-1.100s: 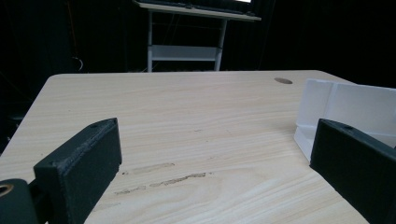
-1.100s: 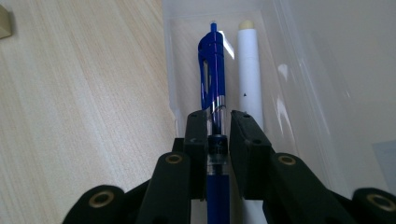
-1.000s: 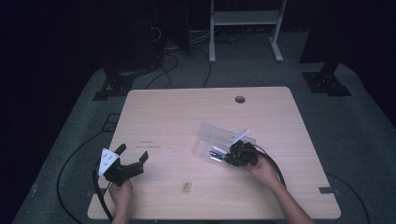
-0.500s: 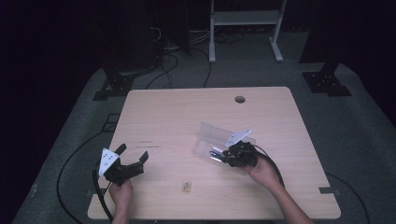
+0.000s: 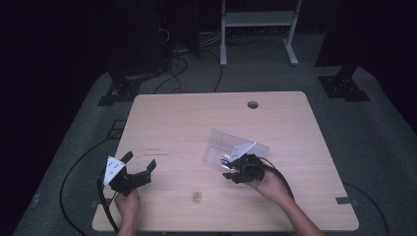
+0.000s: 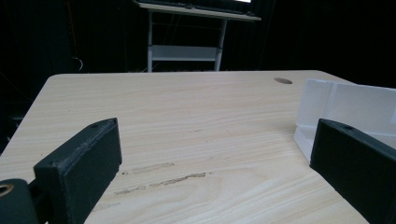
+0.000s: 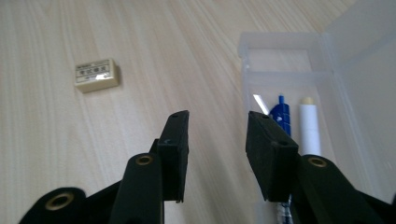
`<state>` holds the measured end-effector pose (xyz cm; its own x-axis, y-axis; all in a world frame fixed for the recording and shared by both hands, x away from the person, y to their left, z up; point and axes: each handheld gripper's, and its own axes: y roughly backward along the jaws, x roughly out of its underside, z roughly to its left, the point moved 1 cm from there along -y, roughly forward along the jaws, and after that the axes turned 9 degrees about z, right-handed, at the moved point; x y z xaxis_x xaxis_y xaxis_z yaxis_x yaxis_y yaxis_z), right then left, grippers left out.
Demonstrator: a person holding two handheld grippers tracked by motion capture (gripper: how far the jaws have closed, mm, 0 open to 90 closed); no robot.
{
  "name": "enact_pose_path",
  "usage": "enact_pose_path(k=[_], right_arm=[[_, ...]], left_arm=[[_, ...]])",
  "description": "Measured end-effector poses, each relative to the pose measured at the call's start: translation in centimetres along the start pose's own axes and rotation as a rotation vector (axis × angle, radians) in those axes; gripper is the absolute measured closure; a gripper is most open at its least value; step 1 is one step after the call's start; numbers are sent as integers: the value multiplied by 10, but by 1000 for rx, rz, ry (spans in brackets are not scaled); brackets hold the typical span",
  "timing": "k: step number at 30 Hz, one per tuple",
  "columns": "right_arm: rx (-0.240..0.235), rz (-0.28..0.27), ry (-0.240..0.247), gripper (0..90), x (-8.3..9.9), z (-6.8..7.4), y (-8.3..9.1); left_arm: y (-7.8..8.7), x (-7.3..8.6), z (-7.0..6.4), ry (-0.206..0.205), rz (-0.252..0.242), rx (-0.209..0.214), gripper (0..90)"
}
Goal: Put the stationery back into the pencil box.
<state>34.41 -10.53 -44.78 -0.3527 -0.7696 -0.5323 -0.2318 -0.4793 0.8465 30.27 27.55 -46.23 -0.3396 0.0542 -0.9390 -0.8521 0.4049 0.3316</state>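
Right gripper view showed the right gripper (image 7: 217,140) parted and empty beside the open plastic case (image 7: 327,60). The eraser (image 5: 196,196) lay near the tabletop's front edge, apparently light and firm, best pinched across its short sides. The left gripper (image 5: 139,165) sat spread wide near the front-left corner.

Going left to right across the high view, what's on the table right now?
Left tool, jaws open → small eraser → right tool at the open clear plastic case.
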Motion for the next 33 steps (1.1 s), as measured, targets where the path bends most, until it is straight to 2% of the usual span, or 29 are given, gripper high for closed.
enact_pose_path(k=[2,11,18,25,33], right_arm=[[-4,-2,21,558,-3,6,-1],[-33,-11,53,503,-12,19,-3],[-83,-20,83,440,-21,33,-11],[-105,-10,93,396,-28,43,-21],[-128,-7,104,389,-33,50,-29]], left_arm=[[0,0,0,-1,0,1,11],[0,0,0,0,0,1,11],[0,0,0,-2,1,2,11],[0,0,0,0,-2,1,11],[1,0,0,2,-3,-1,11]])
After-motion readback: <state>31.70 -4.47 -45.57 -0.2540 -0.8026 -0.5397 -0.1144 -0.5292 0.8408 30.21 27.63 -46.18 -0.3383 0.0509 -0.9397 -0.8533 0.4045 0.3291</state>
